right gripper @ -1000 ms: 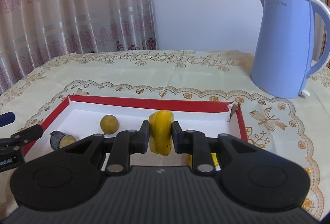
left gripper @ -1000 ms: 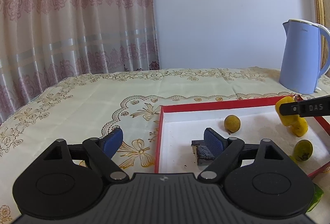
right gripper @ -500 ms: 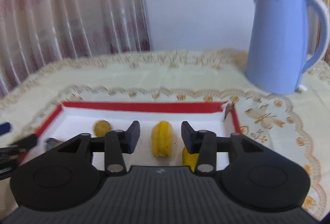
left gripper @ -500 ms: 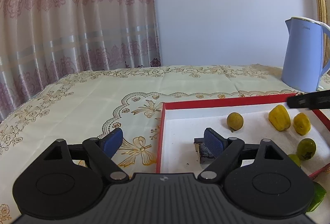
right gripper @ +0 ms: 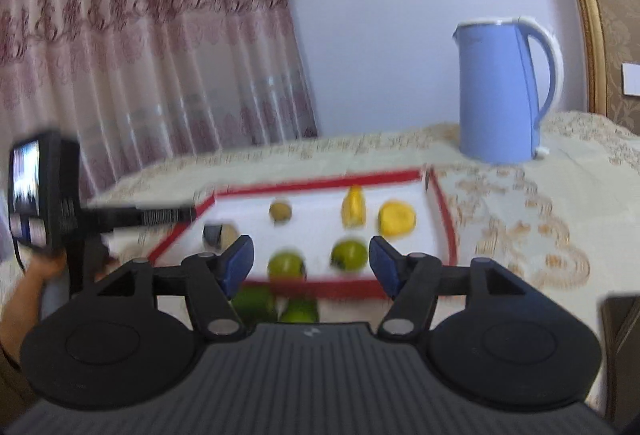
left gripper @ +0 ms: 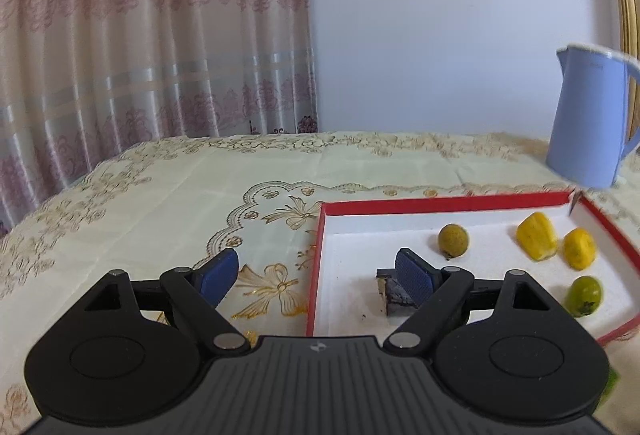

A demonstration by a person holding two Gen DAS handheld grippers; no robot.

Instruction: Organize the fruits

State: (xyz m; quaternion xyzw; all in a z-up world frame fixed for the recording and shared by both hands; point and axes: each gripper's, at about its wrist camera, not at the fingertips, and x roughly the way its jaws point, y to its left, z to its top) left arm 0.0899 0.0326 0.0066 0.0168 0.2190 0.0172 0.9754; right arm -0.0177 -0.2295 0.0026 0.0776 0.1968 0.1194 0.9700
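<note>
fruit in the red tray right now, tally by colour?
Right wrist view, blurred:
Yellow: 2
Green: 2
Brownish-yellow round: 1
Dark cut piece: 1
Total in the tray: 6
More green fruit lies outside its near edge, uncounted.

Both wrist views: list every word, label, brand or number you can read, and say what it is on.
Nothing can be read for certain.
Blue kettle: a small mark near the rim, too small to read.
Left gripper: pale print along its bar, seen from the right wrist, too blurred to read.
Its little screen: blurred, no text legible.
Red tray and fruits: no lettering.
</note>
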